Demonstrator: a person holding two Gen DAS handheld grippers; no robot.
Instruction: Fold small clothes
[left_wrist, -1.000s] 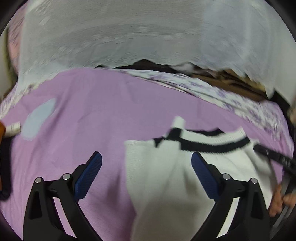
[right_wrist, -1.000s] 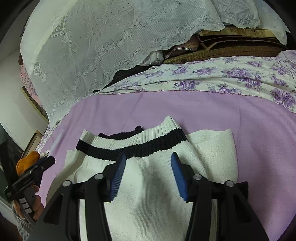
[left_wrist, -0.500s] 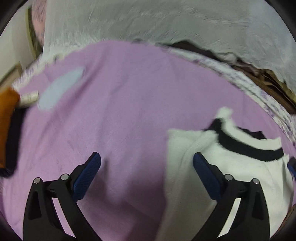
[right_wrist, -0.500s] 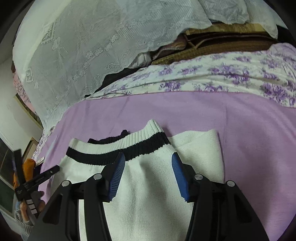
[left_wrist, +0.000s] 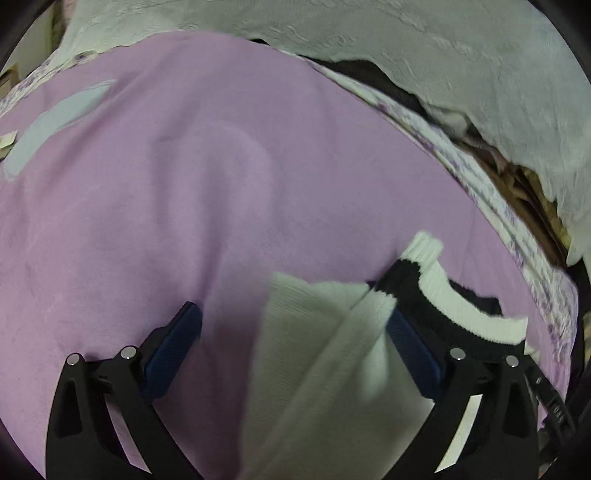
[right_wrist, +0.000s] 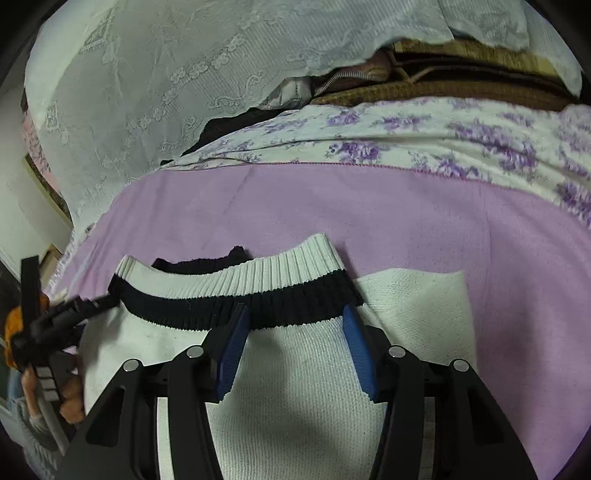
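Right gripper (right_wrist: 293, 328), jaws half-spread and empty, above white knit garment (right_wrist: 295, 387); left gripper (left_wrist: 291, 325), jaws wide, straddling its edge.

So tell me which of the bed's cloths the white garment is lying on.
The plain pink blanket, which the white garment rests on; the purple-flowered sheet and white lace cover lie beyond it.

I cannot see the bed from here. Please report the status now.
Left gripper open, right gripper open, both over the white sweater. Sweater flat on purple sheet, not gripped. Nothing in the way.
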